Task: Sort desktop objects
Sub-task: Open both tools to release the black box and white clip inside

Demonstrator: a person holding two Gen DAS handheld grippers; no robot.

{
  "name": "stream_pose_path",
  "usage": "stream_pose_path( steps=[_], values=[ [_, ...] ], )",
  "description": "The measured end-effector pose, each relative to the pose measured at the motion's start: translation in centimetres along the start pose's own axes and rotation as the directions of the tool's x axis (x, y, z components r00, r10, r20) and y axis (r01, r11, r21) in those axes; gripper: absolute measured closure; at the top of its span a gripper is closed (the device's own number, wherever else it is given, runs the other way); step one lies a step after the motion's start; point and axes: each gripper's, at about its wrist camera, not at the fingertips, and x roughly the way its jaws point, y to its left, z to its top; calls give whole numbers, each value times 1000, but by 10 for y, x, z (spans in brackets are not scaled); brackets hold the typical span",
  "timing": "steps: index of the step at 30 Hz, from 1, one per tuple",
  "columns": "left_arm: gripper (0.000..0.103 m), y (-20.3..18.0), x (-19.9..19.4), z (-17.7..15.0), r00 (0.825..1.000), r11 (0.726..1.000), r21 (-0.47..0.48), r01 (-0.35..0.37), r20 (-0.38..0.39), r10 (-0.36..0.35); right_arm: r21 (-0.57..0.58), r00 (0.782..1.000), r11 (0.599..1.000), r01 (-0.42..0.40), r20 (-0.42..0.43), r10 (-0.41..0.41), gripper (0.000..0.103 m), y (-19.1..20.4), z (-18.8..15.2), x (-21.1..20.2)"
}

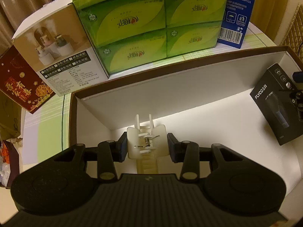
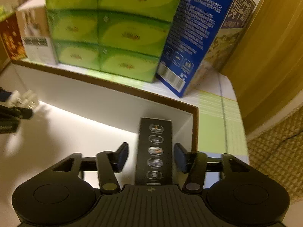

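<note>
While both tools hang over the open white tray [image 1: 189,87] on the bench [image 1: 49,124], the left hand-held gripper [image 1: 146,147] has a white spring clip [image 1: 146,141] between its blue pads; its left pad lies against the clip, while a sliver of gap shows at the right one, so a firm hold cannot be confirmed. At the tray's right end, the right hand-held gripper [image 2: 150,157] stands part open around a black shaver box [image 2: 154,151], its pads clear of both sides. Beyond the tray's far wall stand green tissue packs [image 1: 149,24] and a blue carton [image 1: 236,15].
</note>
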Motion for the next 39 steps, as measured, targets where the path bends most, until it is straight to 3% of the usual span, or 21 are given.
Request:
stream_pose_path(
  steps=[1,3,7,10,12,15,20,31,39],
  values=[
    [66,0,0,0,1000,1000,2,1,1,-1,6,1000,1000,-14,9,13,43,-1,0,-3],
    [66,0,0,1,1000,1000,2,2,0,-2,8,999,1000,-30,31,30,26,-2,-1,-10],
    [65,0,0,2,1000,1000,8,-6,10,6,15,994,996,-85,67,84,20,-5,-3,-24],
    [56,-2,-4,4,1000,1000,19,-5,24,4,30,990,992,-126,69,123,11,-8,-7,-32],
    [43,-3,-9,5,999,1000,19,-2,34,2,42,987,989,-144,79,141,7,-8,-11,-38],
    [41,-4,-20,4,998,1000,28,1,57,-3,56,983,985,-166,90,160,3,-10,-17,-48],
    [27,-1,-46,-5,997,1000,6,17,82,-17,82,976,977,-198,111,189,2,-14,-31,-65],
    [18,1,-106,-37,994,999,-46,25,110,-19,143,969,965,-220,144,200,2,-19,-56,-110],
    [12,-4,-154,-68,991,997,-70,-16,129,24,166,964,959,-231,169,203,2,-13,-73,-143]
  ],
)
